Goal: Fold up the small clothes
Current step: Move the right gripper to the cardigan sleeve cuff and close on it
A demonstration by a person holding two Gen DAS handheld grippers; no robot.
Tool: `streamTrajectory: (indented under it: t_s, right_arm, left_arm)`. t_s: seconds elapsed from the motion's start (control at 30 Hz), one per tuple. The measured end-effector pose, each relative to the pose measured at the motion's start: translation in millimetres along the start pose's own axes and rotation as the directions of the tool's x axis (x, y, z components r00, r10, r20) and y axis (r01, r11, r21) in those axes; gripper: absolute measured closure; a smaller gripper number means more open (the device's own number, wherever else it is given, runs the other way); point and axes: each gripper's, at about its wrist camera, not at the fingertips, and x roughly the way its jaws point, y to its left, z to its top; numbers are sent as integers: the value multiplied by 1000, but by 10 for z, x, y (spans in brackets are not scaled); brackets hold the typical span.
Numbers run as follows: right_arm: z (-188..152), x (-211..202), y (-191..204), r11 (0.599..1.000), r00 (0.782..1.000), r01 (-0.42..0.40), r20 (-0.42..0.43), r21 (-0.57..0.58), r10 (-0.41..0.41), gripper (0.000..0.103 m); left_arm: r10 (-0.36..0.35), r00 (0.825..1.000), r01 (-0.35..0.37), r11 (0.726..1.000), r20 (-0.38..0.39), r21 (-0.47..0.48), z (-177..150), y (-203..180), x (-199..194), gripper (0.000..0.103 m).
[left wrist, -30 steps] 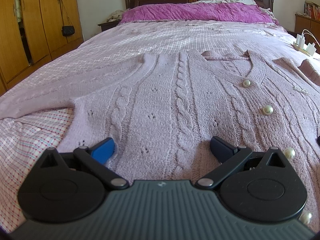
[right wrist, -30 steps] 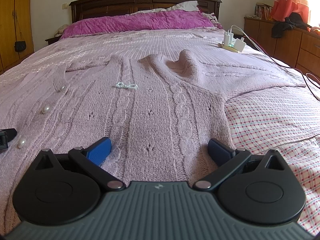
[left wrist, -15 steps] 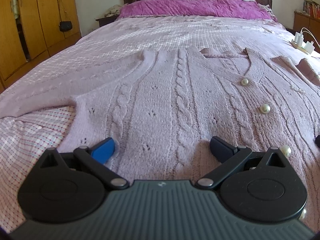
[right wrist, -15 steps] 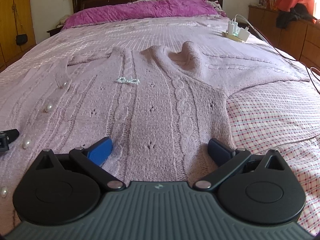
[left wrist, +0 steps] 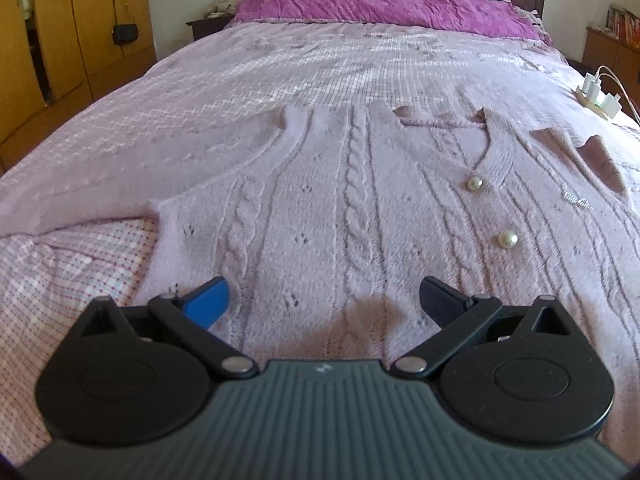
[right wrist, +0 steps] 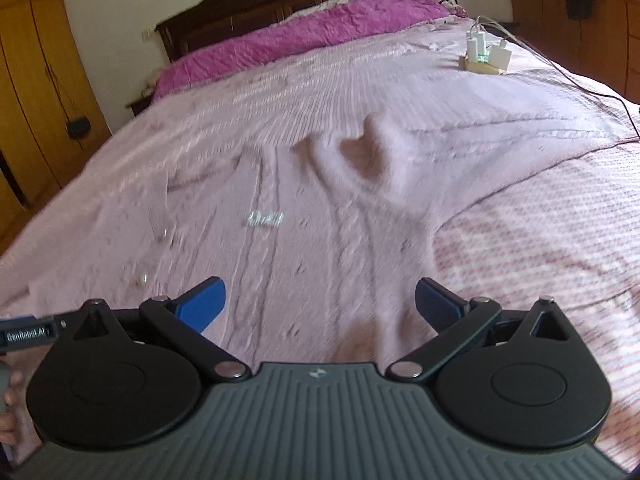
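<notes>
My left gripper [left wrist: 324,300] fingers spread wide, holding nothing, over the cardigan [left wrist: 360,208] hem. My right gripper [right wrist: 320,300] likewise wide, empty. Cardigan lies flat, buttoned, on the bed [left wrist: 300,68]; pearl buttons [left wrist: 507,239] just right of the left gripper.

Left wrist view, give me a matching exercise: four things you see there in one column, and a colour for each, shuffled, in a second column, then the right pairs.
Things:
1. cardigan
2. pillow cover
3. wardrobe doors
4. cardigan buttons

Colours:
A. yellow-brown wood
B. pearly white
C. pale lilac-pink
D. bright magenta

Pairs: 1-C, 2-D, 3-A, 4-B
</notes>
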Motion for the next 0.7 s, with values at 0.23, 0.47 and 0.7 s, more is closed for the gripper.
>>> streamTrajectory:
  t_s: [0.23,0.47,0.7]
  right_arm:
    - [309,-67,-557,994,997,57,41,92,-61,0]
    - [567,148,-1240,941,989,139,5,309,-148,0]
    - [759,372,-1600,875,980,196,-64,443,-187,0]
  left_arm:
    - [-53,999,53,999,-6,-2,129,-135,-76,0]
    - [-105,994,106,994,-35,19,216,-199,-4,0]
    - [-126,991,128,990,-45,54,260,-237,100,0]
